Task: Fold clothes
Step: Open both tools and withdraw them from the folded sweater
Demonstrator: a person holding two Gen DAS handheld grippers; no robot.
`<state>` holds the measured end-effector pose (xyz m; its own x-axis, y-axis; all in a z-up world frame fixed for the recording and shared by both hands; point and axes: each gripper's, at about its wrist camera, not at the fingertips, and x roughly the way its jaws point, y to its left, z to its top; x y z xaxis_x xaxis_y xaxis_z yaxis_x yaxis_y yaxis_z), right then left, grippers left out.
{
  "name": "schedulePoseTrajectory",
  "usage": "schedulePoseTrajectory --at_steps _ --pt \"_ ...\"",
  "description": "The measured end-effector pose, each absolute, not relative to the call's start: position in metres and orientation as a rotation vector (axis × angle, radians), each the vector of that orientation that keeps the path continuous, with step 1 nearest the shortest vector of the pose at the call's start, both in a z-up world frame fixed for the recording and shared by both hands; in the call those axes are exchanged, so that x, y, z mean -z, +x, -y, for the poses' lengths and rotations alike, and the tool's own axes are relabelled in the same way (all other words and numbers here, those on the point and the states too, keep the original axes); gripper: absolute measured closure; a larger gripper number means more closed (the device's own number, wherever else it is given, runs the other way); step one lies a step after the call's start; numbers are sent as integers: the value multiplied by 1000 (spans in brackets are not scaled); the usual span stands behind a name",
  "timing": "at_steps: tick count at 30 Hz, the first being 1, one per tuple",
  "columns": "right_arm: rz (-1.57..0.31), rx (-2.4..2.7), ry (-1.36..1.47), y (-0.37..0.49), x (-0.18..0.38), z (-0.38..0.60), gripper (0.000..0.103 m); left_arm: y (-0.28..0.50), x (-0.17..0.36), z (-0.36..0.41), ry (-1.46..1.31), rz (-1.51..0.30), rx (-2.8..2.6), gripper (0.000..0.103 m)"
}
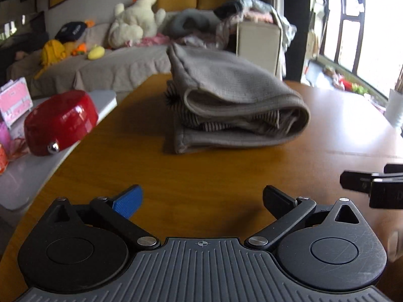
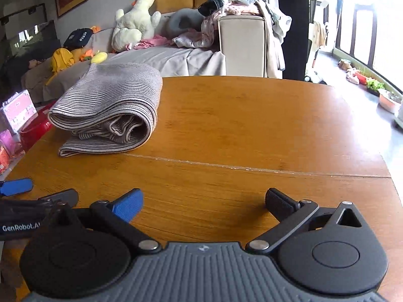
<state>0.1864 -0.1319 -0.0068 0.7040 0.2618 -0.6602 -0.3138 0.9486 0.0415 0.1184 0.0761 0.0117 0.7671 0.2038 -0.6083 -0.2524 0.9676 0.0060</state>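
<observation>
A grey striped garment (image 1: 234,100) lies folded in a thick bundle on the wooden table (image 1: 201,171), ahead of my left gripper (image 1: 201,201). The left gripper is open and empty, held low over the table, well short of the garment. In the right wrist view the same folded garment (image 2: 110,108) lies at the left. My right gripper (image 2: 204,201) is open and empty over the table, to the right of the garment. The right gripper's tips (image 1: 365,183) show at the right edge of the left wrist view. The left gripper (image 2: 25,193) shows at the left edge of the right wrist view.
A red bowl-like container (image 1: 60,120) and a pink box (image 1: 15,100) stand on a white side table left of the wooden table. A sofa (image 1: 121,65) with plush toys and piled clothes (image 2: 226,7) lies beyond. A table seam (image 2: 252,170) crosses the wood.
</observation>
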Motion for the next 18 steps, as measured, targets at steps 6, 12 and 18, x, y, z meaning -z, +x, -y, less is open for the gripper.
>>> schedulePoseTrajectory --at_steps 6,12,18 --pt "-707 -292 -105 197 11 123 0 129 -6 -79 -93 -692 -272 0" --pt "-670 -245 -144 189 12 131 0 132 -6 -80 -108 -693 -319 0" --pt "-694 -256 -89 198 13 147 0 137 -6 -81 -118 -692 -351 0"
